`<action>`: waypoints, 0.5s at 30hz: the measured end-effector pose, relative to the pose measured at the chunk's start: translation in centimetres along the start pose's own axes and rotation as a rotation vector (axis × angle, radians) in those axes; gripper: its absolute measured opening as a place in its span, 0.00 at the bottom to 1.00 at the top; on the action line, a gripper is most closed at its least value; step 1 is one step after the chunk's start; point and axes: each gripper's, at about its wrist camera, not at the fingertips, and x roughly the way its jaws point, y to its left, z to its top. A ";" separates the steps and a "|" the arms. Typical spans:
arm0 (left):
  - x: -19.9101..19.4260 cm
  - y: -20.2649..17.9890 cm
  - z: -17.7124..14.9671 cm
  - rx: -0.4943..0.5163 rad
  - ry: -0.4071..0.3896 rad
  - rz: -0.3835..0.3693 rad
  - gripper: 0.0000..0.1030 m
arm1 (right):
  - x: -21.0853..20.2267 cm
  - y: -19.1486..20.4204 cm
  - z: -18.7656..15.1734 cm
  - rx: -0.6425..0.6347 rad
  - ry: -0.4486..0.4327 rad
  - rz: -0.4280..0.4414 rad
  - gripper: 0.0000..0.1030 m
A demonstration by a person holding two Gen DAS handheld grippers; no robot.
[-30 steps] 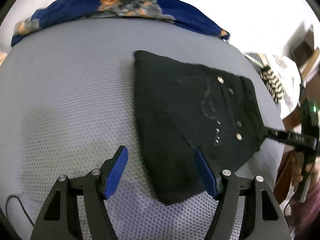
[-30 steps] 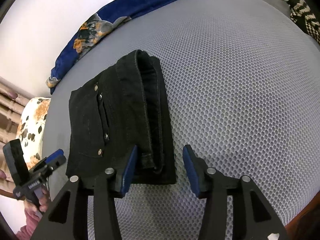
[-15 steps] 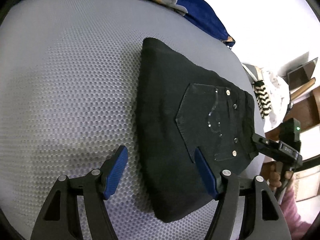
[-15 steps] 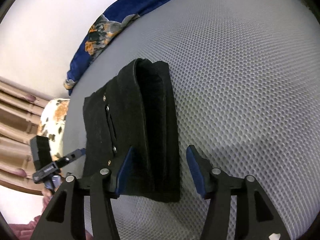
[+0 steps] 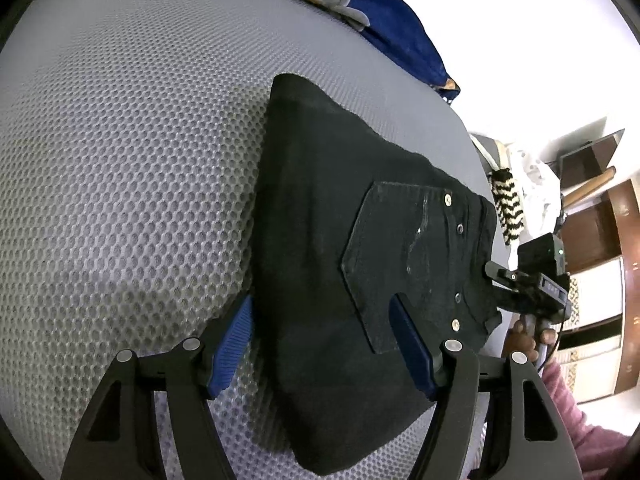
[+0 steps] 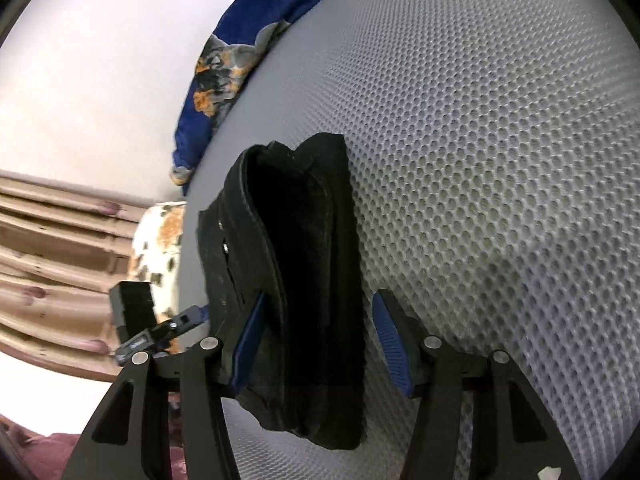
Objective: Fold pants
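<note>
Black pants (image 5: pixel 332 264) lie folded into a thick stack on the grey mesh surface (image 5: pixel 120 184), back pocket with metal rivets on top. My left gripper (image 5: pixel 324 340) is open, its blue pads straddling the stack's near edge. In the right wrist view the stack (image 6: pixel 312 300) is seen edge-on with its layers showing. My right gripper (image 6: pixel 320 344) is open around that end, left pad against the cloth. Each gripper shows in the other's view: the right one (image 5: pixel 524 284) at the waistband edge, the left one (image 6: pixel 160 332) at the far side.
A blue floral cloth (image 5: pixel 380 20) lies along the far edge of the surface, also in the right wrist view (image 6: pixel 224 76). A black-and-white zigzag item (image 5: pixel 506 208) and wooden furniture (image 5: pixel 616 232) are off to the right. Wooden slats (image 6: pixel 60 264) stand at the left.
Both grippers have moved in closer and lower onto the folded pants, now straddling opposite ends of the stack. Both stay open. The pants have not shifted on the surface.
</note>
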 end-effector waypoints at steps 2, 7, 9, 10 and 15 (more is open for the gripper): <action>0.2 -0.1 0.1 0.004 -0.002 -0.005 0.67 | 0.3 -0.1 0.4 -0.003 0.018 0.017 0.44; 0.8 -0.7 0.8 0.023 -0.001 -0.006 0.67 | 1.4 0.1 1.4 -0.028 0.061 0.059 0.39; 1.2 -1.1 1.3 0.032 0.005 -0.004 0.67 | 1.9 0.1 1.9 -0.030 0.078 0.074 0.37; 1.4 -1.2 1.5 0.034 0.009 -0.005 0.67 | 2.2 0.3 2.0 -0.036 0.085 0.078 0.37; 2.5 -2.6 1.9 0.051 -0.017 0.046 0.67 | 3.1 1.1 2.0 -0.059 0.074 0.069 0.36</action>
